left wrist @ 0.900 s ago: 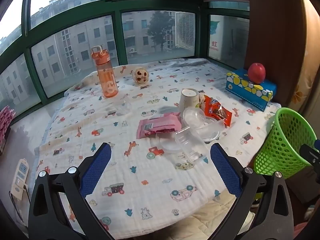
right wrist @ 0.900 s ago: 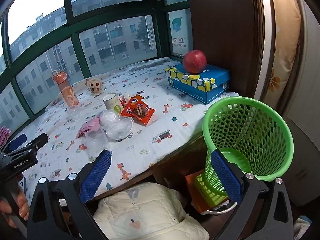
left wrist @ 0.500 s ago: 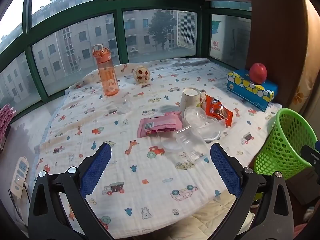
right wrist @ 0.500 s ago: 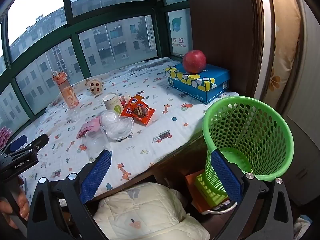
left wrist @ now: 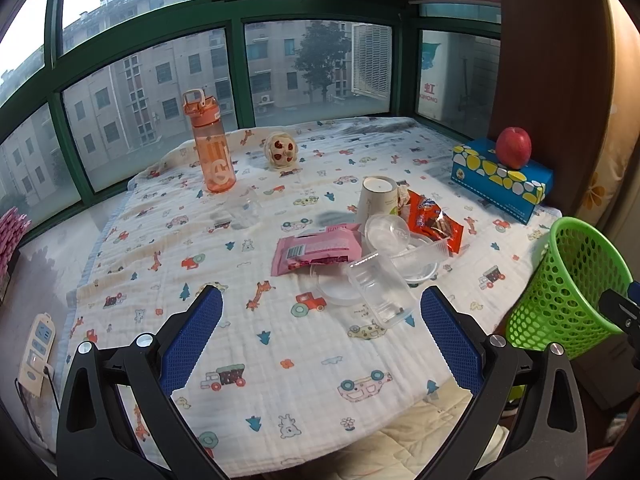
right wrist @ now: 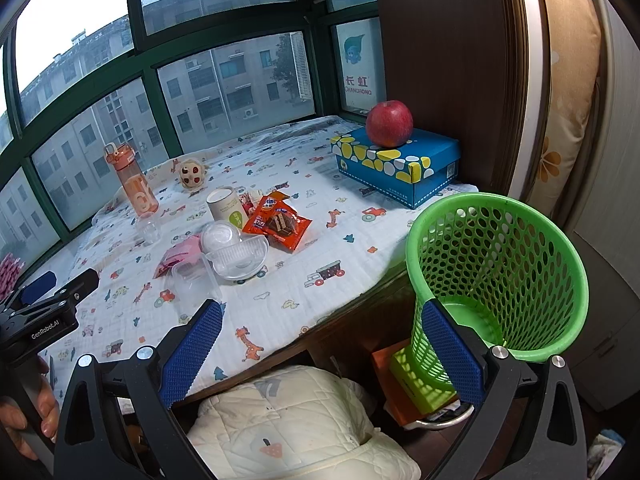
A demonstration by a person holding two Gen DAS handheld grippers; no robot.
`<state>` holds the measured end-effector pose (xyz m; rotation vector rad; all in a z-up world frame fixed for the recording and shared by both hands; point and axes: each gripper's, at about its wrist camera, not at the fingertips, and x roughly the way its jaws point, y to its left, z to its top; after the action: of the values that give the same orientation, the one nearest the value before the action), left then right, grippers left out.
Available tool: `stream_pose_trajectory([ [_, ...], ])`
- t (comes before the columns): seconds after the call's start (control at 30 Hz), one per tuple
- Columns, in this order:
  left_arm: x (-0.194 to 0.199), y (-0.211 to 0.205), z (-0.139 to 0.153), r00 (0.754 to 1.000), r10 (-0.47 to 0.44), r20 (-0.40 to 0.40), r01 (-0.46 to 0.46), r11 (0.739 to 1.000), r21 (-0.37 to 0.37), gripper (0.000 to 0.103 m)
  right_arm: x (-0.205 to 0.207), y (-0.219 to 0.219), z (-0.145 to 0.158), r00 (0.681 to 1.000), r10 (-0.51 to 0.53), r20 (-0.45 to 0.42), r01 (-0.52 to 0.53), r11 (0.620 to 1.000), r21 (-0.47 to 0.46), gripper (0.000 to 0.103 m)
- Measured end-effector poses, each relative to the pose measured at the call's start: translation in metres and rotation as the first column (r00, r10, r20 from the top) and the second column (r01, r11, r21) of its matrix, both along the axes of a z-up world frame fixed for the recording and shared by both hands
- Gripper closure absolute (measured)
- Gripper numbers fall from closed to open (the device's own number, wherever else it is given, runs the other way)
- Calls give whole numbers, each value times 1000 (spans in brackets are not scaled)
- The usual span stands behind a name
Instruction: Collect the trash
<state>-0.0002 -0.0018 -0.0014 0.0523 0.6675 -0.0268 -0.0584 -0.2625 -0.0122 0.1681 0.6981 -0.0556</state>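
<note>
Left gripper [left wrist: 320,336]: jaws fully apart, nothing held. Right gripper [right wrist: 320,344]: same, nothing held.

Trash pile mid-cloth: clear box [left wrist: 378,292] nearest, ahead and slightly right of left gripper's centreline, long axis running diagonally away toward upper left. Behind it: clear bowl [left wrist: 416,258], pink packet [left wrist: 316,248], orange wrapper [left wrist: 434,222], paper cup [left wrist: 378,198].

Left gripper nearer to pile; judged best for first pick.

Basket [right wrist: 496,276]: off table edge, right of pile, directly ahead of right gripper.

Bare cloth [left wrist: 280,344] between left gripper and box: approach unobstructed.
</note>
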Motion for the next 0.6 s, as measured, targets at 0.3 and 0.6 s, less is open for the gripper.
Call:
stream_pose_trajectory([
  [0.3,0,0,0,1000,5,2,-5,1000,-4,5,2,4,-1,1000,0,0,0,1000,2,6],
  [0.6,0,2,1,1000,9,1,-9,1000,-6,5,2,1,-2,1000,2,-2,-2,1000,2,6],
])
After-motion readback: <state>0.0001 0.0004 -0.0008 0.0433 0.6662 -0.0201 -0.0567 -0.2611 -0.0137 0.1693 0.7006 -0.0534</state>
